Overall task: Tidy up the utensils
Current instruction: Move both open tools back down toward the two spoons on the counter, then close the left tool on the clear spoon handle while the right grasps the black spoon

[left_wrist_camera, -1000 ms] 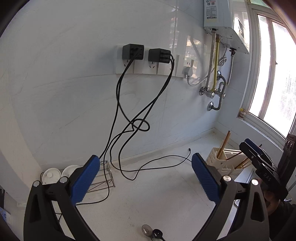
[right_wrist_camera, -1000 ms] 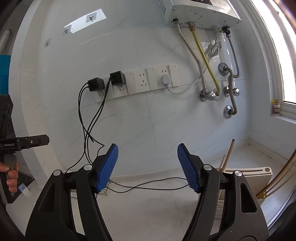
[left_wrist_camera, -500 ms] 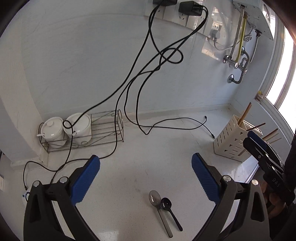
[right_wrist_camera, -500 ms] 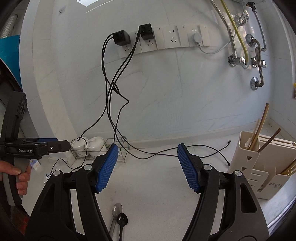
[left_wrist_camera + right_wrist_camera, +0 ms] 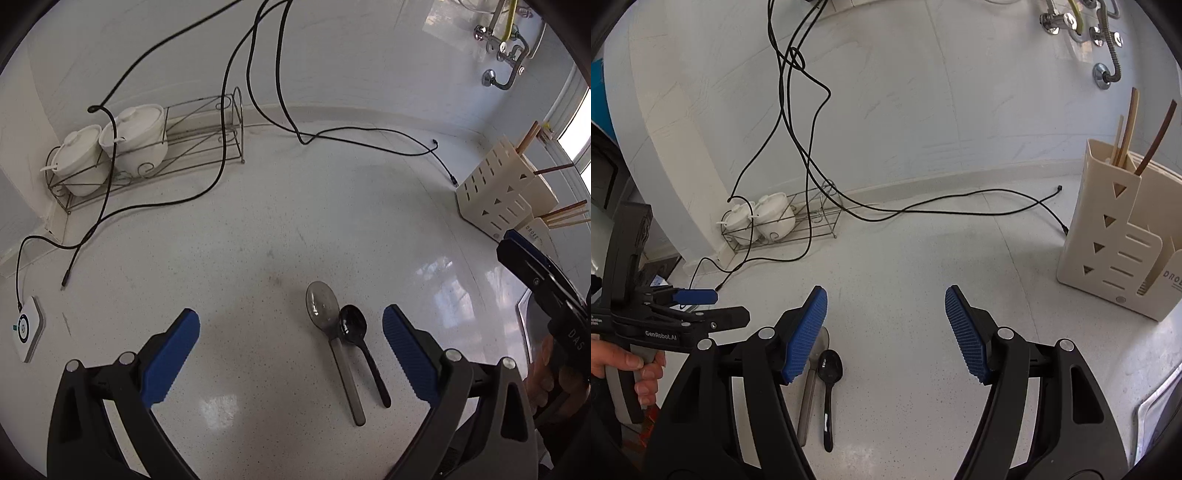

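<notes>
A silver spoon (image 5: 328,332) and a smaller black spoon (image 5: 356,339) lie side by side on the white counter, bowls pointing away. My left gripper (image 5: 291,350) is open and empty above them, the spoons nearer its right finger. My right gripper (image 5: 886,332) is open and empty; the black spoon (image 5: 829,384) lies by its left finger, which partly hides the silver spoon (image 5: 809,391). A cream utensil holder (image 5: 498,195) with chopsticks stands at the right, also in the right wrist view (image 5: 1115,236). The left gripper shows at the left in the right wrist view (image 5: 696,306).
Black cables (image 5: 229,155) trail across the counter from the wall. A wire rack (image 5: 192,140) with two white lidded pots (image 5: 129,136) stands at the back left. A small white device (image 5: 26,328) lies at the left edge. Pipes and valves (image 5: 1104,44) are on the wall.
Both grippers have tilted down from the wall toward the counter. The two spoons now lie fuller in both views. Both stay open.
</notes>
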A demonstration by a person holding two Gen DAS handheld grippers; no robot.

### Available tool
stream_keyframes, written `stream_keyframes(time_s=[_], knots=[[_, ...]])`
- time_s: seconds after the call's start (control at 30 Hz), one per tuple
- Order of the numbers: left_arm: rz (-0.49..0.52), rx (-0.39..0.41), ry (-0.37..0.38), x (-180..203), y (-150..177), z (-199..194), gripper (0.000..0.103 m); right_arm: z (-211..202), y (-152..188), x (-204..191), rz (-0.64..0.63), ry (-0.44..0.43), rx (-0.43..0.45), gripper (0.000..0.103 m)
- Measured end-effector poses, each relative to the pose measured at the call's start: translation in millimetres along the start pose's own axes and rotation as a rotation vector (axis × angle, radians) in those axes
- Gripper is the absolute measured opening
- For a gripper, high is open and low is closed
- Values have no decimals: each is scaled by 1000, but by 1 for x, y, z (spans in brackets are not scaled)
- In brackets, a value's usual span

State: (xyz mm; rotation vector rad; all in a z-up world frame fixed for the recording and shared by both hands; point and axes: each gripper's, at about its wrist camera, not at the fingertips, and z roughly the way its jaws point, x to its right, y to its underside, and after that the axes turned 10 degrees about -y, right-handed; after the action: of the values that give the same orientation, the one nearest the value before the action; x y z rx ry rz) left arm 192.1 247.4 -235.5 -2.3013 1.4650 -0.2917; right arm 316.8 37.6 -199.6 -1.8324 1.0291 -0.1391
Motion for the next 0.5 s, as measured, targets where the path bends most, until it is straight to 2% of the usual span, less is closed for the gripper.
stream_keyframes(time_s=[0.2, 0.5], knots=[[49, -158, -22, 13, 17, 38, 97, 5, 3, 9, 22, 25, -26, 64], [38, -278, -60, 25, 35, 75, 97, 9, 9, 18, 44, 40, -58, 64]])
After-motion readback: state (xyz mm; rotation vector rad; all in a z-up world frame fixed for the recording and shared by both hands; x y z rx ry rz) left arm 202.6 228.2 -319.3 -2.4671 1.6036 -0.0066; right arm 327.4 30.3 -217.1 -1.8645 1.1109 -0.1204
